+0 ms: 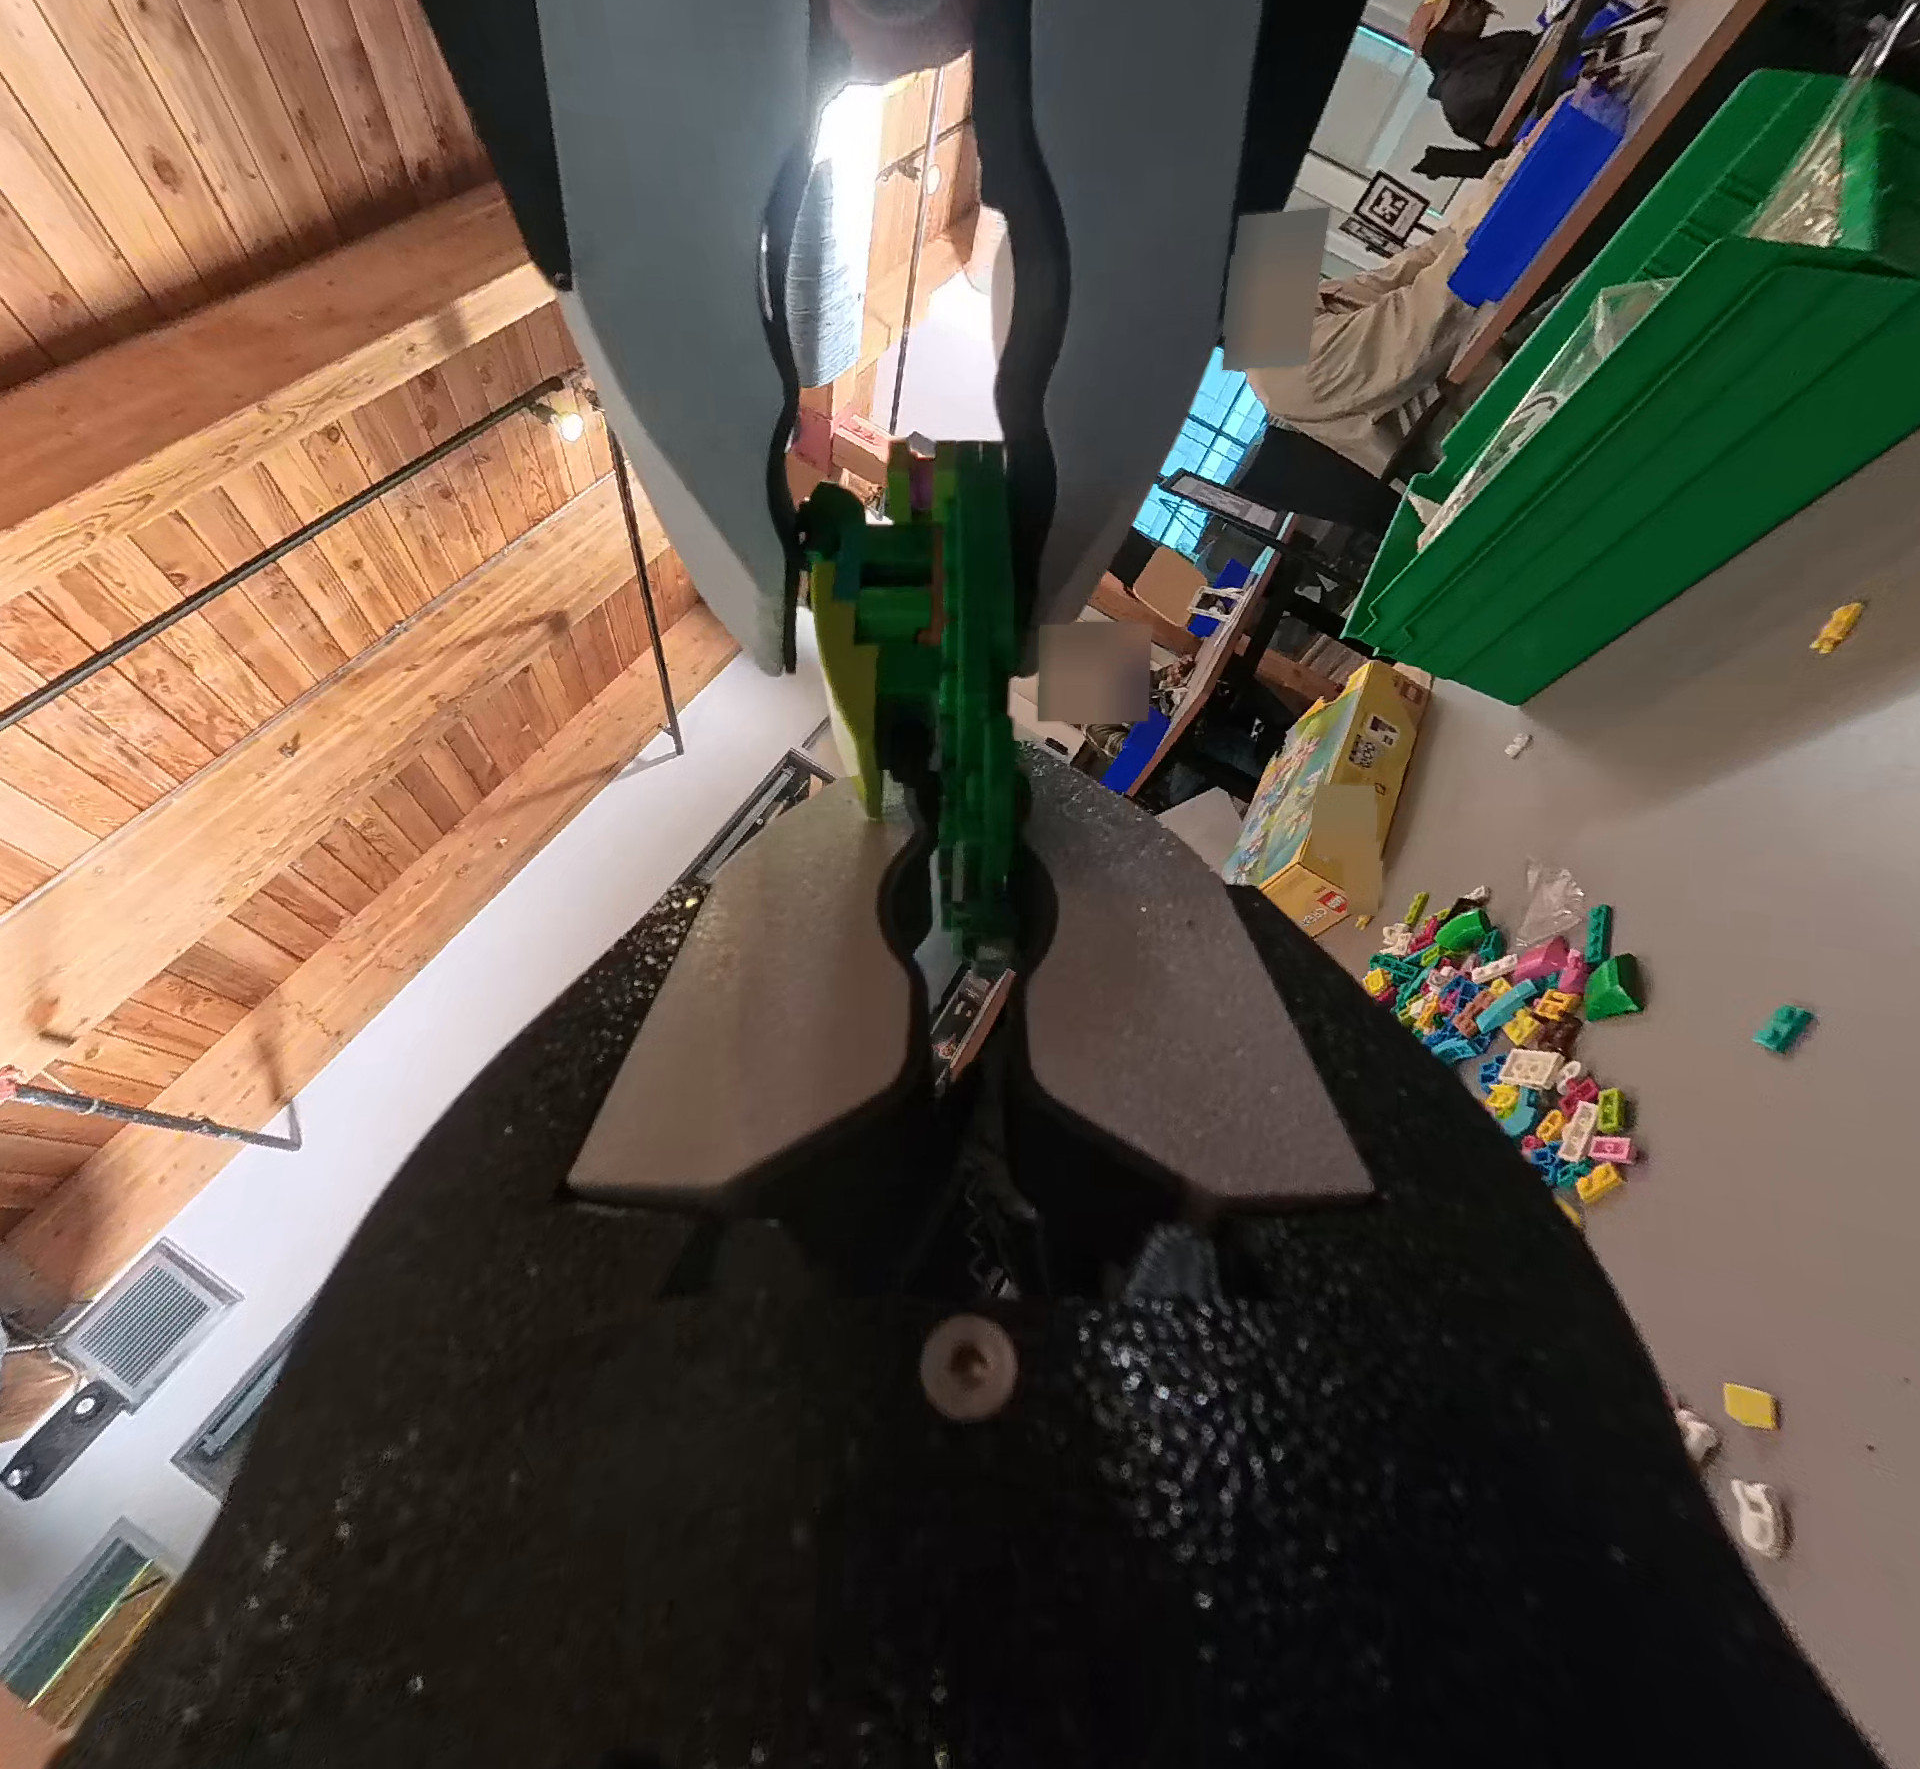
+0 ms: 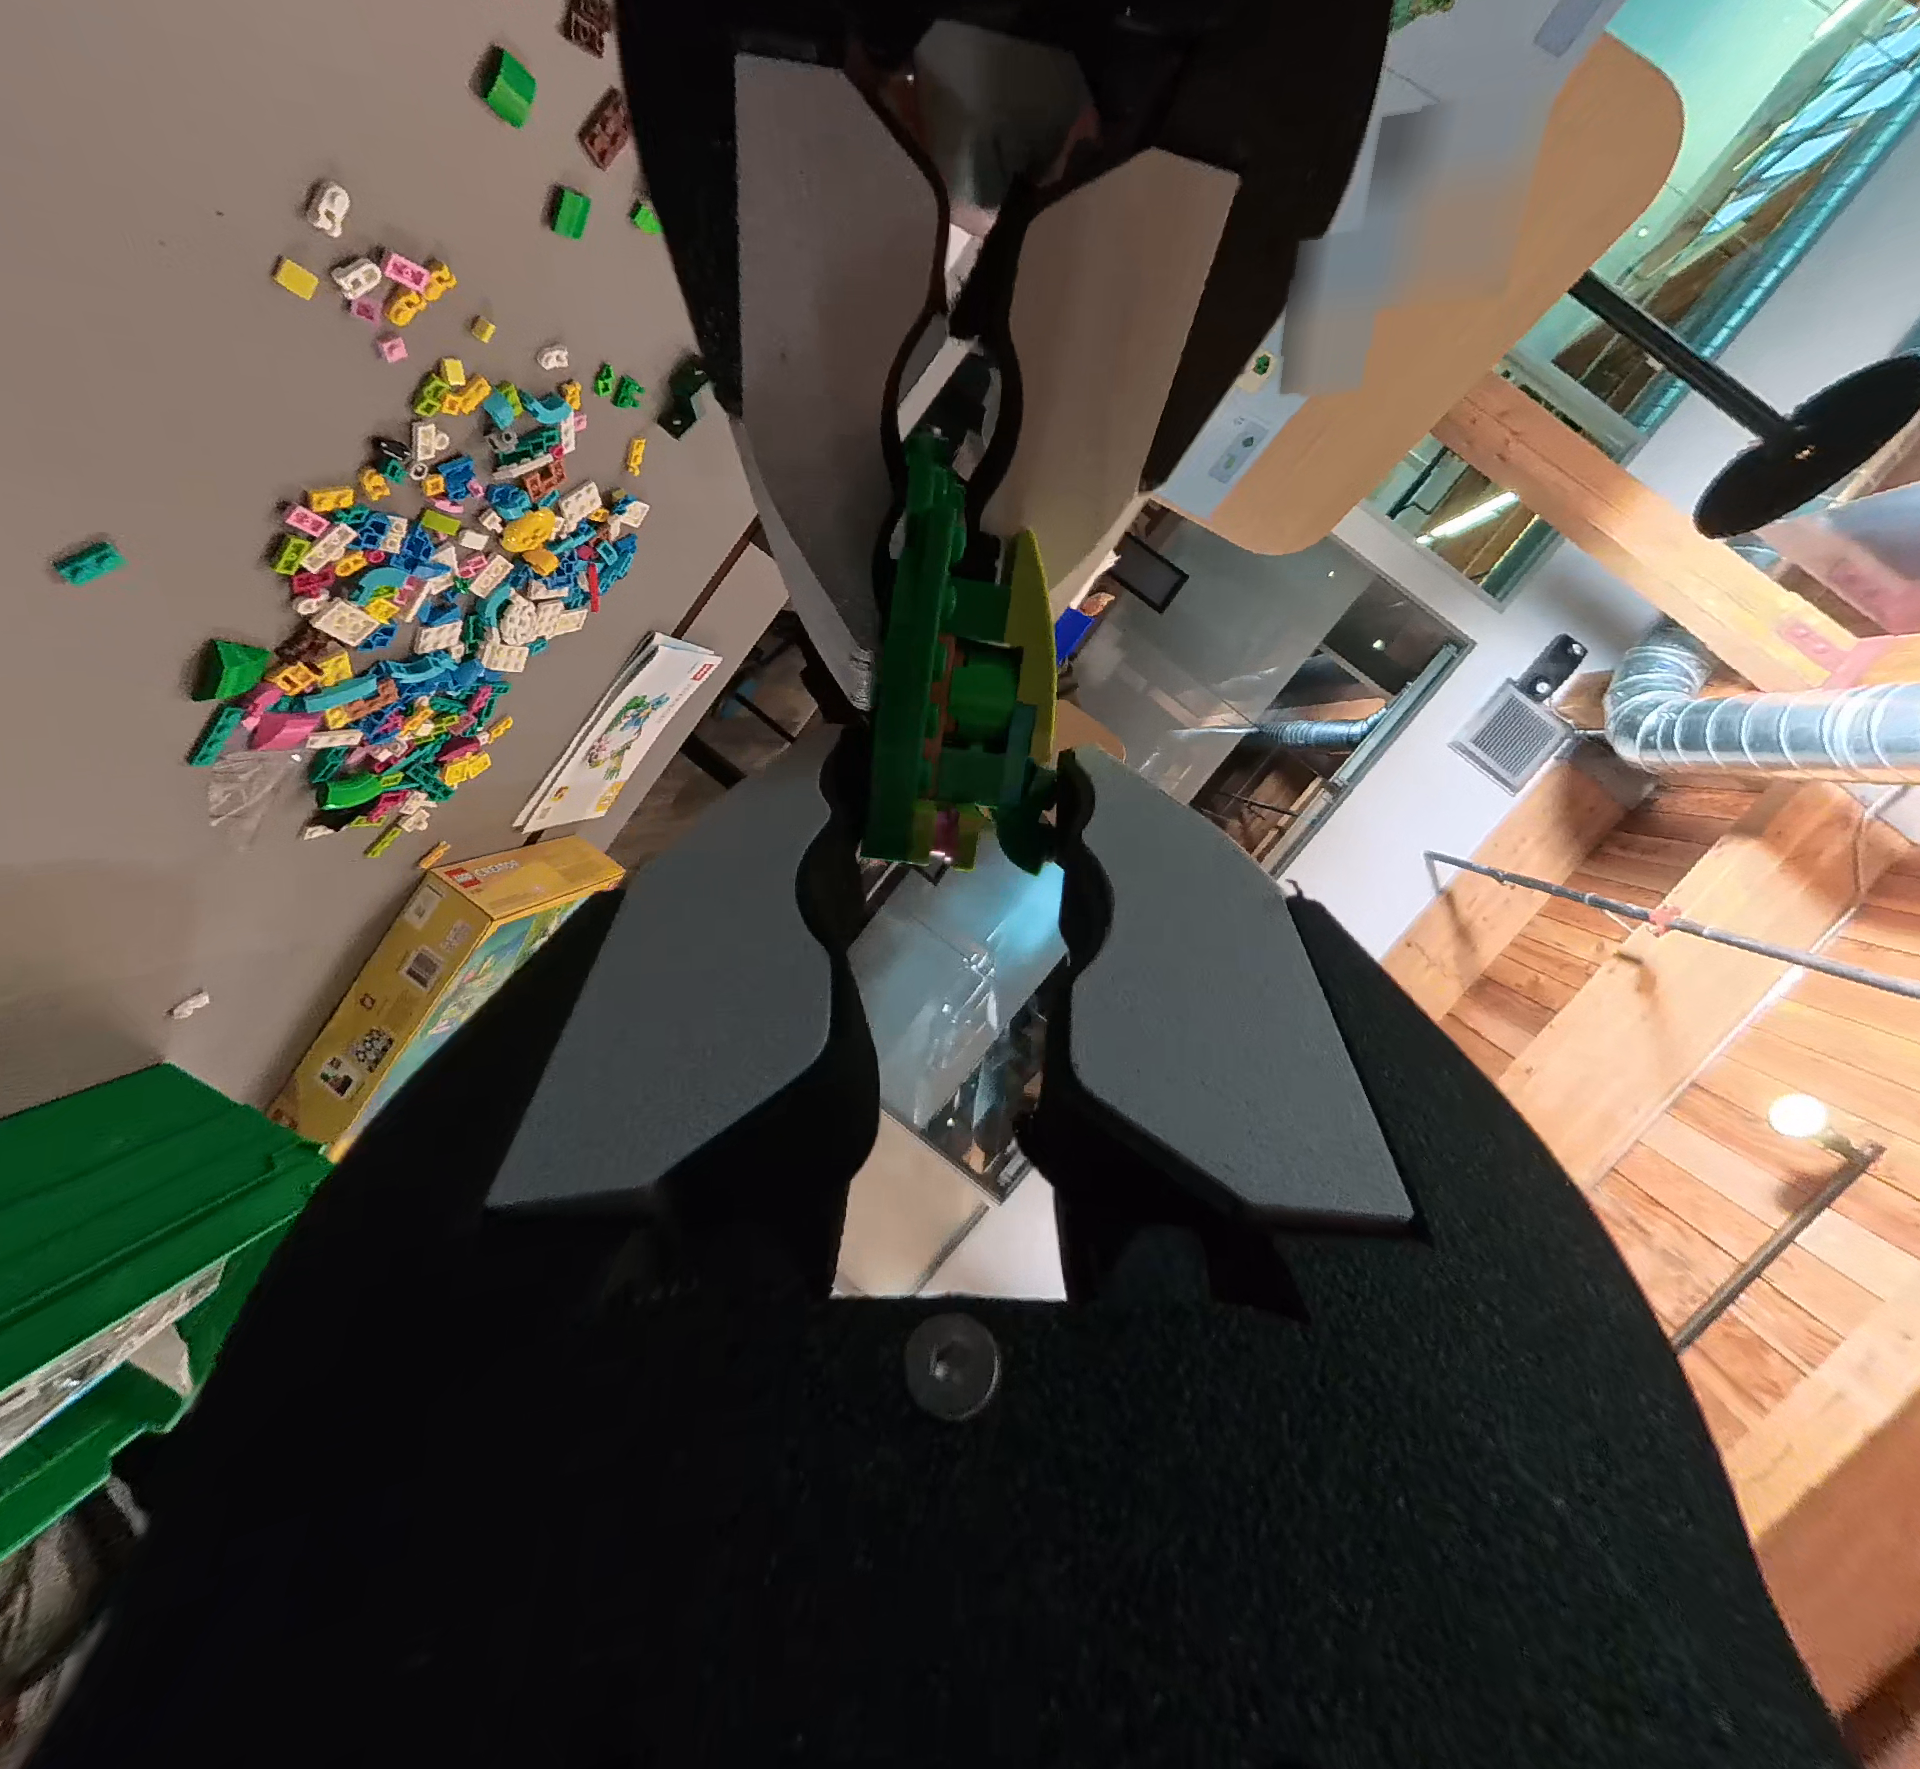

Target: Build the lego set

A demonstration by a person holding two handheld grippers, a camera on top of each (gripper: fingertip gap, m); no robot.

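Both grippers are raised off the grey worktop [image 2: 156, 109] and tipped hard over, so the cameras take in wooden ceiling boards on one side and the worktop on the other. They point at each other, fingertips nearly meeting, with a small green lego build [image 1: 961, 670] held between them in the air.

The left gripper [image 1: 961, 872] has its jaws clamped on one end of the build's flat dark-green plate, the narrow edge of the plate running down into the gap between the grey pads. The right gripper [image 2: 961, 820] meets the build from the opposite end. Its jaws are closed on the far end of the build, one finger against the green plate and the other against the dark-green piece beside the lime curved part.

The build [image 2: 951, 670] is a thin green plate seen edge-on, with brighter green bricks, a lime-yellow curved piece and a bit of pink stacked on one face.

On the worktop, well apart from the grippers, lie a loose pile of mixed coloured bricks [image 2: 436, 597], a yellow lego box [image 2: 436, 981], an instruction booklet [image 2: 623, 732] and green storage bins [image 1: 1683, 410].
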